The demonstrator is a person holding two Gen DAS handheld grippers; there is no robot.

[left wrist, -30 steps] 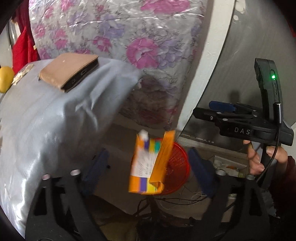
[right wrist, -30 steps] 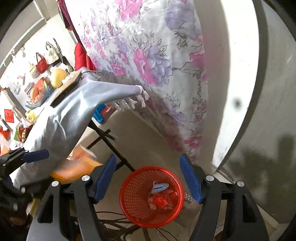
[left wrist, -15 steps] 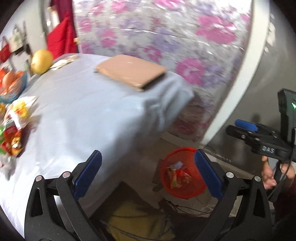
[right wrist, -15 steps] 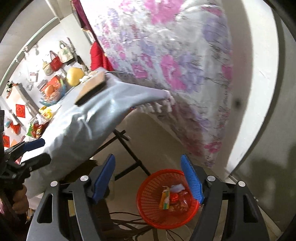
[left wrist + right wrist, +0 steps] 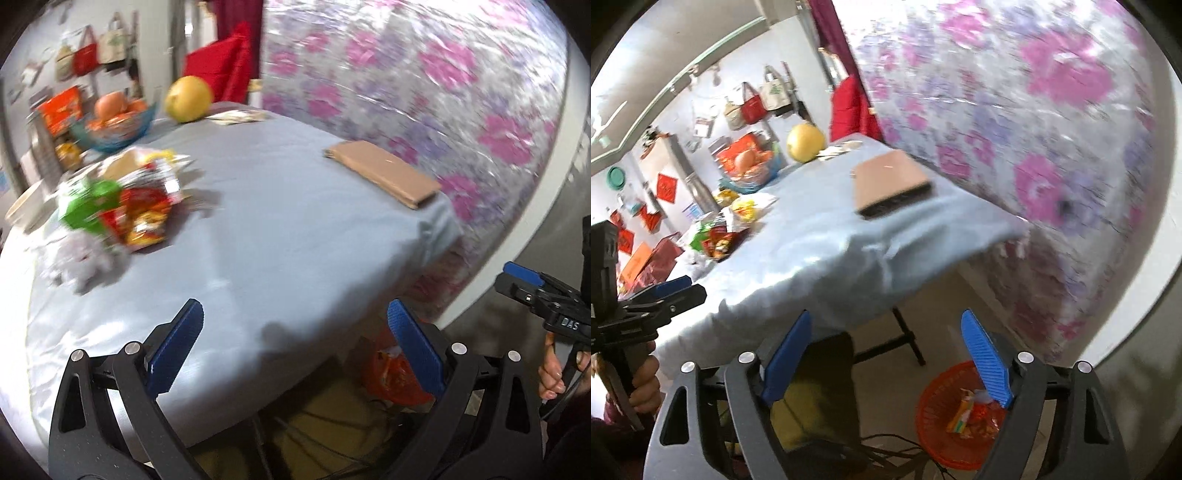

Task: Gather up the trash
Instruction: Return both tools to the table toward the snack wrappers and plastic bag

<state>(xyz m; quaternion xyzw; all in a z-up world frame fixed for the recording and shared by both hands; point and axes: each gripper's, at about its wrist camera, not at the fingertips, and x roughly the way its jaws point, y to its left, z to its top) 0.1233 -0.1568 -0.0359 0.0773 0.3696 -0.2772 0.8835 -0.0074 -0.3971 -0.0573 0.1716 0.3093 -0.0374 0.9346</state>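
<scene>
Red mesh basket [image 5: 960, 413], lower right of right wrist view, on the floor beside the table: an orange carton and red wrappers are held. Blue bowl [image 5: 110, 129], upper left: oranges. Snack wrappers [image 5: 122, 206], crumpled and blurred, are heaped at left on the grey tablecloth [image 5: 277, 240]; long axis indeterminate. Left gripper [image 5: 295, 354] and right gripper [image 5: 886, 354]: both spread wide, nothing held.

Left gripper [image 5: 295, 354] jaws wide apart, right gripper [image 5: 886, 354] likewise, both empty

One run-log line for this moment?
left gripper: open, empty | right gripper: open, empty | wrappers: on table | red basket: on floor, holds trash
</scene>
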